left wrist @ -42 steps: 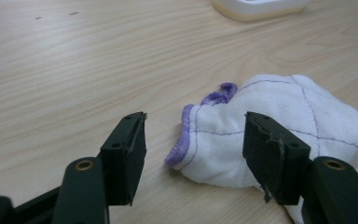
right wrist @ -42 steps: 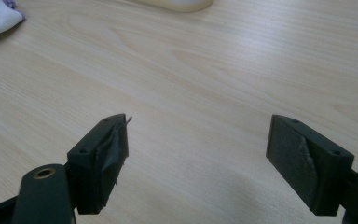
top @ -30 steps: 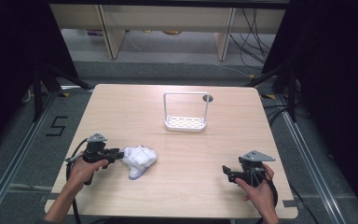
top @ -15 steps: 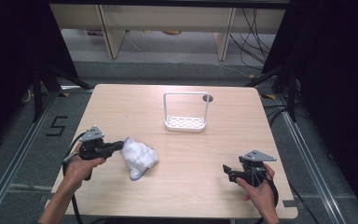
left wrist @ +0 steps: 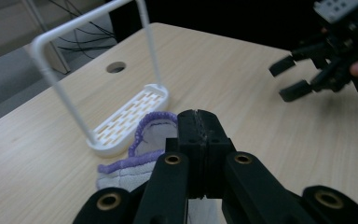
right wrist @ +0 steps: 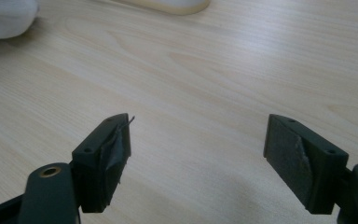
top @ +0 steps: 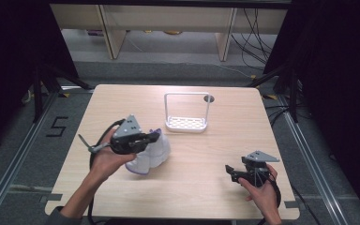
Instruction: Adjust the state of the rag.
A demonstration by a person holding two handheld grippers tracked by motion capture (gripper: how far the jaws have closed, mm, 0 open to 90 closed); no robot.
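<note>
Your left tongs [top: 153,137] were clamped shut on the white cloth [top: 152,154], hanging above the tabletop [top: 215,154]; the rack [top: 186,112] stood just beyond and rightward, while your right tongs [top: 232,172] gaped empty, well apart.

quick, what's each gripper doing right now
Left gripper: shut on the white cloth with purple trim, a corner pinched between the jaws.
Right gripper: open, holding nothing, over the bare table.
</note>
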